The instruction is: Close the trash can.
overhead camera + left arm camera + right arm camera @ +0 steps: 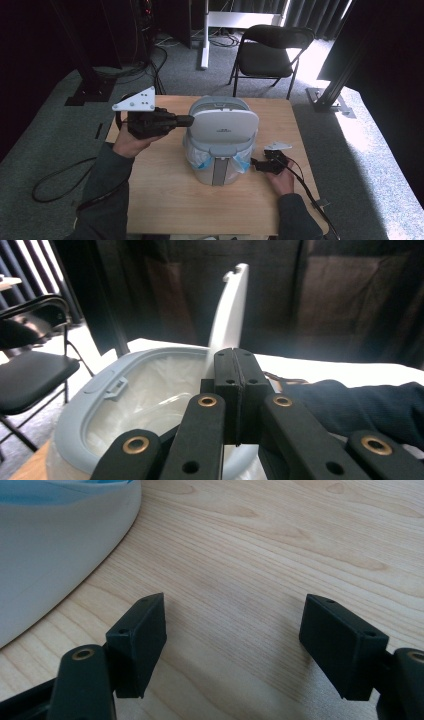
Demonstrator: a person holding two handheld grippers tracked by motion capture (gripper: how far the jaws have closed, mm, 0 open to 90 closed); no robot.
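The desk point(165, 200) is a light wooden square in the lower middle of the high view, standing on grey carpet. A black folding chair point(270, 52) stands beyond its far edge, in the upper middle of the frame.

At the centre of the desk stands the bin point(220, 167), pale grey-blue, lined with a white bag whose edge spills over the rim point(75, 410). Its white lid point(224, 127) is raised and stands nearly upright on the side of the bin toward the bottom of the frame; in the left gripper view the lid point(229, 310) rises as a thin white edge in the upper middle, just past the jaw tips.

The left hand-held gripper point(187, 120) sits at middle left of the high view, held level and pointing right, its tips at the left edge of the lid. Its jaws are clenched flat on each other with nothing between them, as the left gripper view shows point(235, 360), and they hang over the near rim of the open bin.

The right hand-held gripper point(255, 164) lies low at middle right of the high view, just beside the bin's base. Its jaws are released, standing wide apart over bare wood point(232, 630), with the bin's curved wall point(55, 565) in the upper left of the right gripper view.
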